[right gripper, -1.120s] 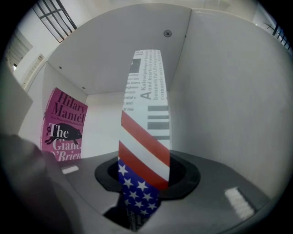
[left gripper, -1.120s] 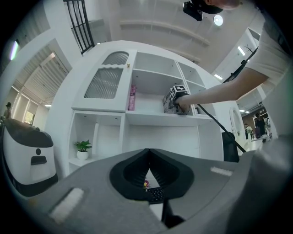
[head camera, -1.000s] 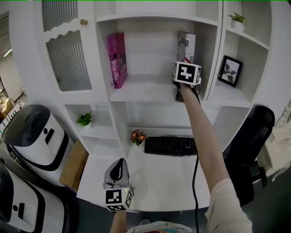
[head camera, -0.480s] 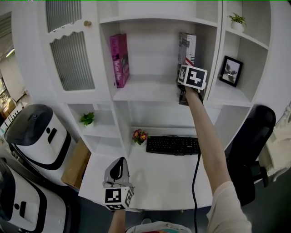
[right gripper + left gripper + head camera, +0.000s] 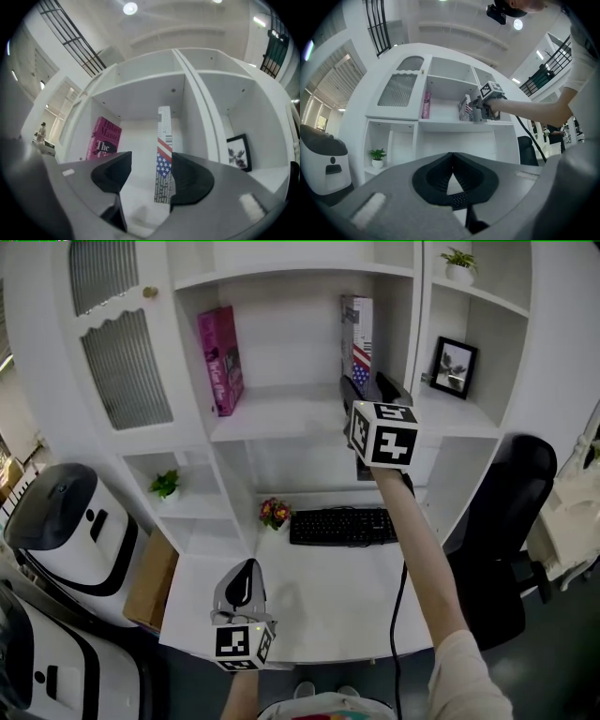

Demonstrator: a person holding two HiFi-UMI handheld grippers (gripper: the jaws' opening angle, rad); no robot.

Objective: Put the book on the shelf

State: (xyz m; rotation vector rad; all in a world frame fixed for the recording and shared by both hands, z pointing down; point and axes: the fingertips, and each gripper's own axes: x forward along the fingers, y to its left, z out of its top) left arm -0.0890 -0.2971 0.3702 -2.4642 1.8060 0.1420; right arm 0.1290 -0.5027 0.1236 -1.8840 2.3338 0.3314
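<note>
The book, its spine printed with a flag pattern, stands upright at the right end of the middle shelf. My right gripper hovers just in front of it, drawn back from the shelf. Its jaws are opening, and nothing is pressed between them. In the right gripper view the book shows beyond the gap of the right gripper, apart from both pads. My left gripper hangs low over the desk's front edge, shut and empty. The left gripper looks up at the shelf.
A pink book leans at the shelf's left end. A framed picture stands in the right compartment. A keyboard and a flower pot sit on the desk. A black chair stands right, white machines left.
My right gripper has let go of the flag-patterned book and pulled back from the shelf with its jaws spread. The book stays standing. The left gripper has not moved.
</note>
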